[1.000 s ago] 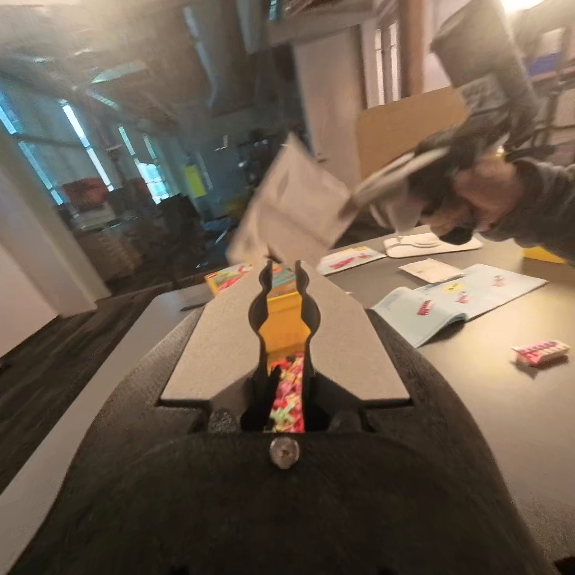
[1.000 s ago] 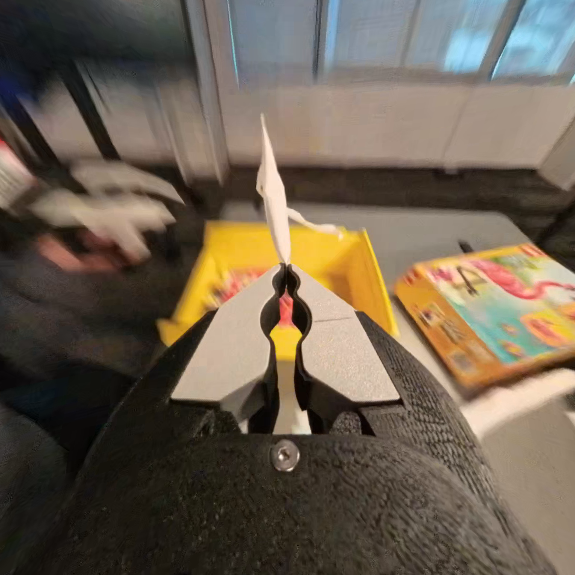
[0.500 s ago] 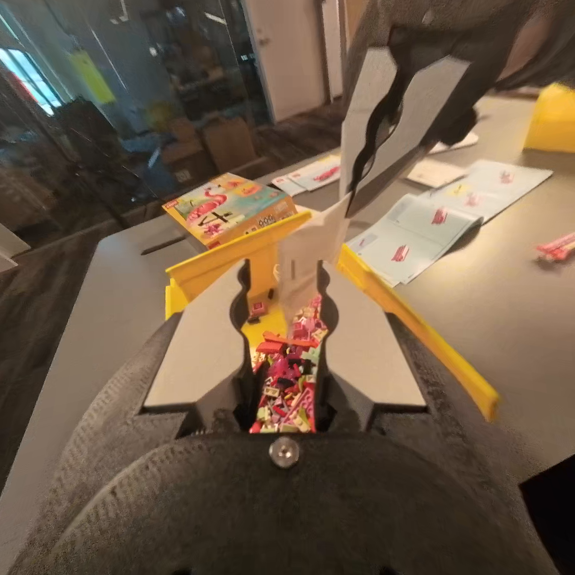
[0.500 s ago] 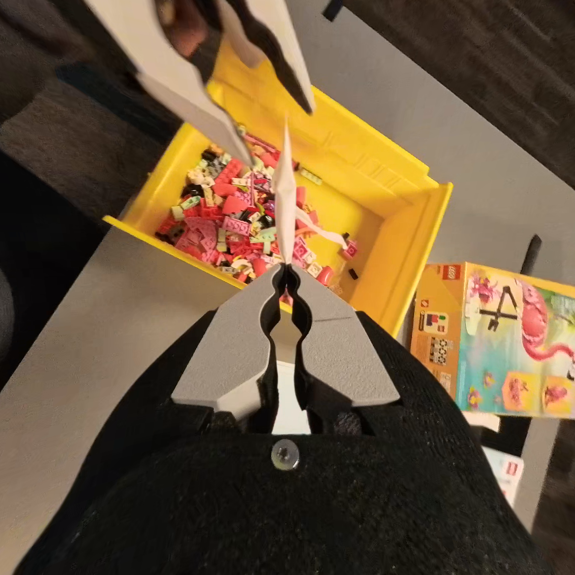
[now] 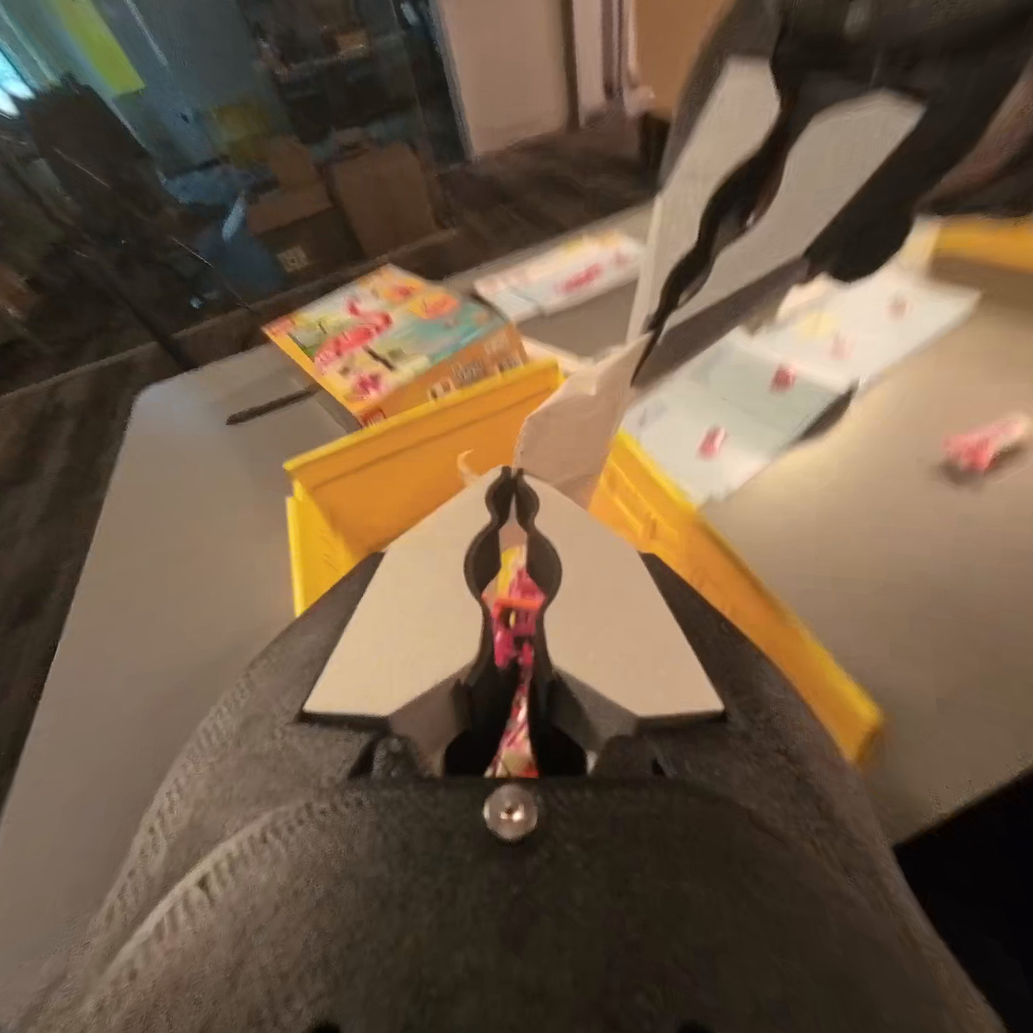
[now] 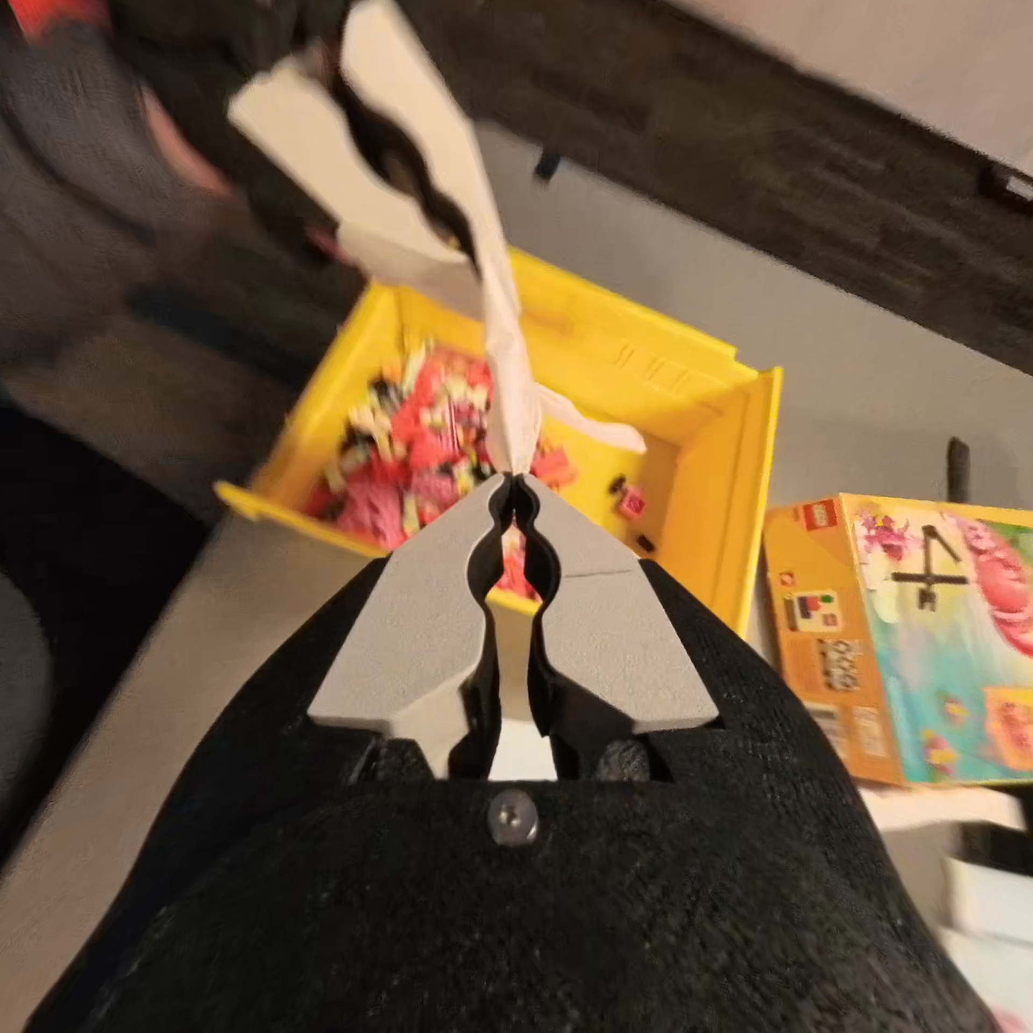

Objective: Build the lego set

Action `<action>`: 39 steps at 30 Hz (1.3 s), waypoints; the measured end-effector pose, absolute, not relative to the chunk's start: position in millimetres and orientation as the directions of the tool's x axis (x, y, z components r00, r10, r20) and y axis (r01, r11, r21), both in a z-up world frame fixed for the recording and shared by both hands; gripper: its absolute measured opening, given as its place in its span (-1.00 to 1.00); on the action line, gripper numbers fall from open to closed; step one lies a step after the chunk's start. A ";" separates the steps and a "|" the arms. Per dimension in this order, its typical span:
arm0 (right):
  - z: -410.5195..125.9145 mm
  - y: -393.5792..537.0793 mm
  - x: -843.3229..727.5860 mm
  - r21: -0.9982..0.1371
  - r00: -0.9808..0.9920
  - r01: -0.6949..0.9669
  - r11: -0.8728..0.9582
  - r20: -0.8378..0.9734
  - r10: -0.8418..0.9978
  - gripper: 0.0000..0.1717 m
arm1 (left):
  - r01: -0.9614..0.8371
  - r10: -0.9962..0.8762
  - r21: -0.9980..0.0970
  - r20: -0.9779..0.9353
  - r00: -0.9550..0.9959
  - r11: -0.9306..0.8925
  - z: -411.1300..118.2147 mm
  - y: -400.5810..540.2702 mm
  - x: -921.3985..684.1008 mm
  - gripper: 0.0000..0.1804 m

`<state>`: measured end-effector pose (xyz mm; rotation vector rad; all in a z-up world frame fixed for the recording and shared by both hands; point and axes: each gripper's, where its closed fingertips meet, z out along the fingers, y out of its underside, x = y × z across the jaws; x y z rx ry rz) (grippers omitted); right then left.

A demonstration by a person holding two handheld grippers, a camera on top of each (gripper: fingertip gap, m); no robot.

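both grippers hold the same white paper bag [image 6: 506, 358] up above the yellow bin [image 6: 721, 481], stretched between them. the right gripper [image 6: 513, 475] has its fingertips clamped together on one end of the bag, and the left gripper [image 5: 512, 471] pinches the other end, its tips closed tight on the paper edge. a heap of small pink and red bricks [image 6: 425, 447] lies in the bin on the grey table [image 5: 184, 503]. a colourful toy box [image 6: 905, 631] sits just beside the bin, with light blue booklets [image 5: 743, 391] spread out farther off.

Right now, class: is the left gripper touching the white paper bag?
Touching. The right wrist view shows the left gripper shut on the white paper bag's upper end.
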<state>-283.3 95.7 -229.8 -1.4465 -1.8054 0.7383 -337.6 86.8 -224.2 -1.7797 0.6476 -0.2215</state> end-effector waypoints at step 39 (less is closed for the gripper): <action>-105.5 6.7 202.2 -0.990 0.978 0.083 0.116 0.103 0.181 -1.00 | 0.179 -0.628 -0.967 0.026 0.778 0.183 -175.7 58.3 -136.6 -0.94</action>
